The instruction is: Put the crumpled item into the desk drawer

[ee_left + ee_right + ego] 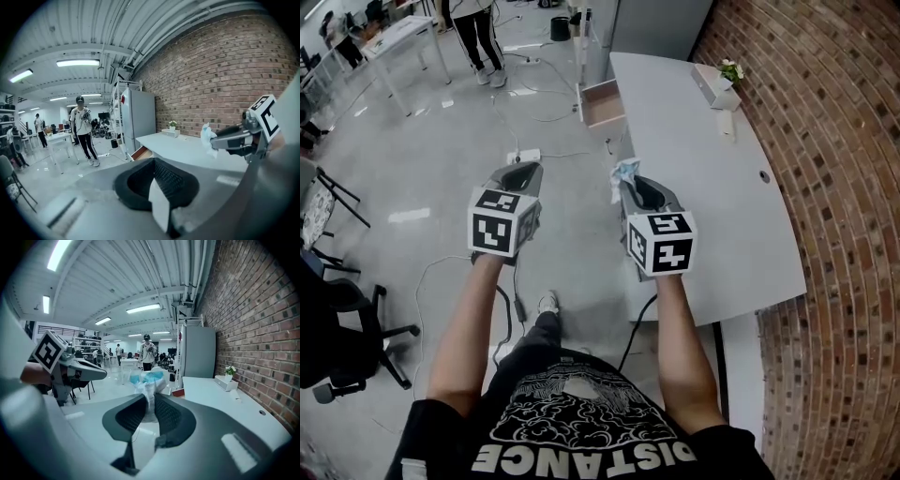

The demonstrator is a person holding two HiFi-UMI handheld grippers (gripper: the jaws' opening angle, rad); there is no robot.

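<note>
A: Where is the crumpled item (148,379) held?
B: Pinched in the right gripper (149,405), beside the desk (712,197) edge (open drawer (602,105) lies beyond). The left gripper (153,177) is seen closed, empty.

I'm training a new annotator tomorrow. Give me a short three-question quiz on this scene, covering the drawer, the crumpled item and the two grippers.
1. True or false: the desk drawer is shut.
2. Which gripper grips the crumpled item? A: the left gripper. B: the right gripper. C: neither.
3. Fill in: between the left gripper's jaws there is ___.

Key
1. False: it stands pulled open.
2. B: the item is pinched between its pads.
3. Nothing.
</note>
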